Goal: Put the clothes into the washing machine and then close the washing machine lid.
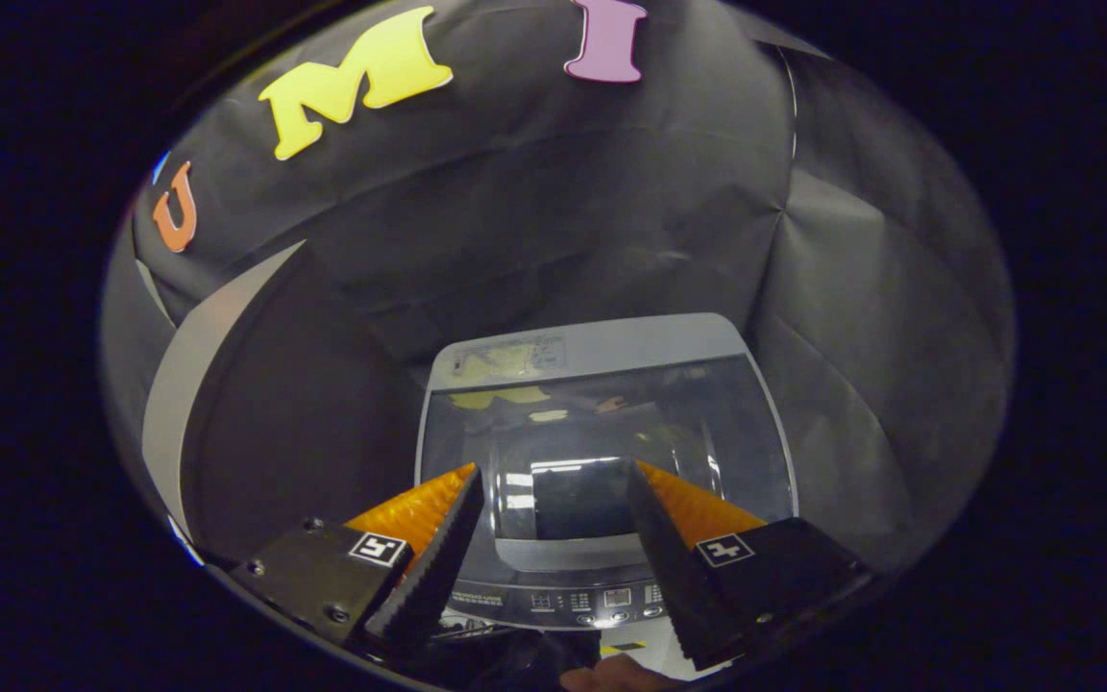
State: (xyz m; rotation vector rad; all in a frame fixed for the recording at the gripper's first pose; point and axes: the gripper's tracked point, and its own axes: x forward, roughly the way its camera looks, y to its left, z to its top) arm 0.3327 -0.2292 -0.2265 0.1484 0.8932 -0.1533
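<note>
Gripper view: jaws [553, 481] spread open, empty, with the closed washing machine lid [602, 432] just beyond them.

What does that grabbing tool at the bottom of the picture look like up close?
The tongs are two wedge-shaped fingers with ridged, toothed inner faces, standing apart with nothing between them. Each finger sits on a dark boxy block fastened with small screws, and each block carries a small square black-and-white marker. No cables are visible. Beyond the fingers stands the washing machine.

Gripper [553, 481] with ridged fingers, screwed mounts, square coded markers.
</note>
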